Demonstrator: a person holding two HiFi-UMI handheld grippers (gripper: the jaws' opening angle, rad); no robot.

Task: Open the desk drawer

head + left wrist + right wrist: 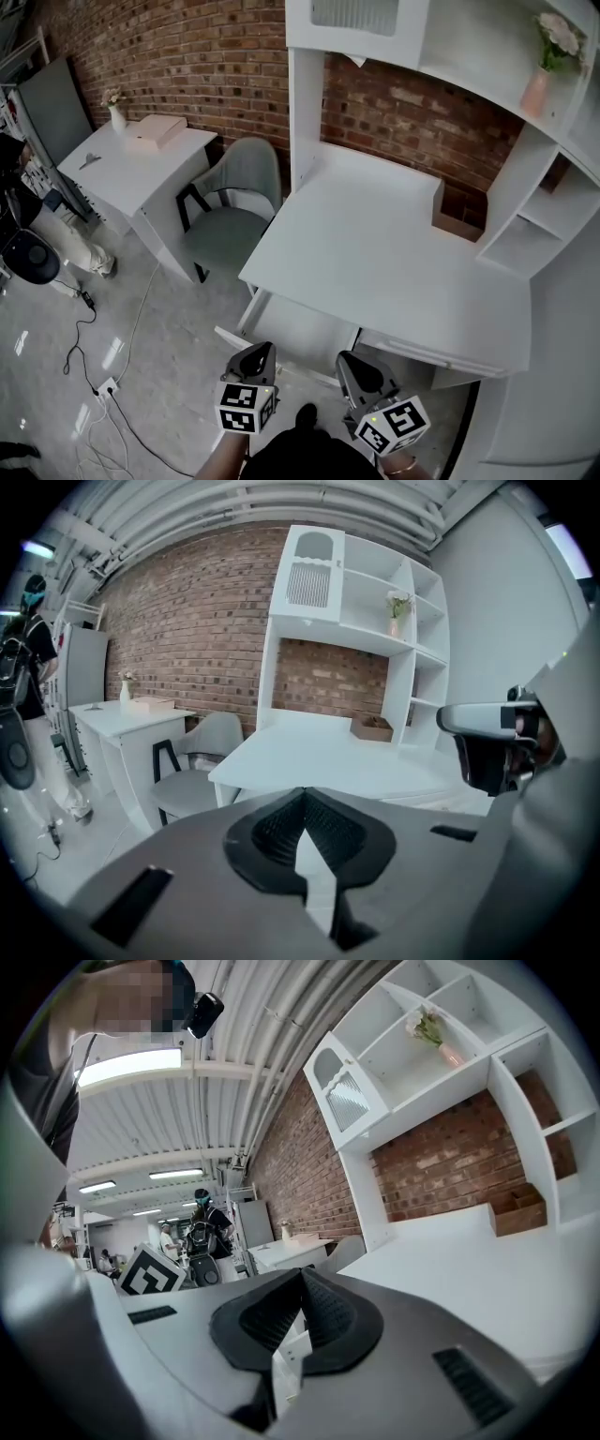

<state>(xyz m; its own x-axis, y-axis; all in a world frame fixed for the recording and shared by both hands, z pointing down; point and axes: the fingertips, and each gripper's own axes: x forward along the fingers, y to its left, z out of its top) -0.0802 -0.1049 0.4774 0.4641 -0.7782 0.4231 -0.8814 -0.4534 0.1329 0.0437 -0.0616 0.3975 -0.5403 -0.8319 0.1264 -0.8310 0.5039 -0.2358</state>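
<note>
Looking nearest first: what have the grippers got?
– Nothing; the left gripper (261, 352) has its jaws pressed together on empty air; the right gripper (352, 364) is the same, tips meeting with nothing between; both hang by the front of the drawer (305, 330), apart from it as far as I can tell.

And the drawer itself?
– It sits under the near edge of the white desk (375, 234), on the chair side, already drawn out so its bare inside shows; I judge it a light, stiff box on runners, smooth-painted and likely slippery; no knob shows, so the front panel's top lip looks the place to pinch, pulling straight; beyond stand the grey chair (234, 202) and the brick wall (187, 56).
</note>
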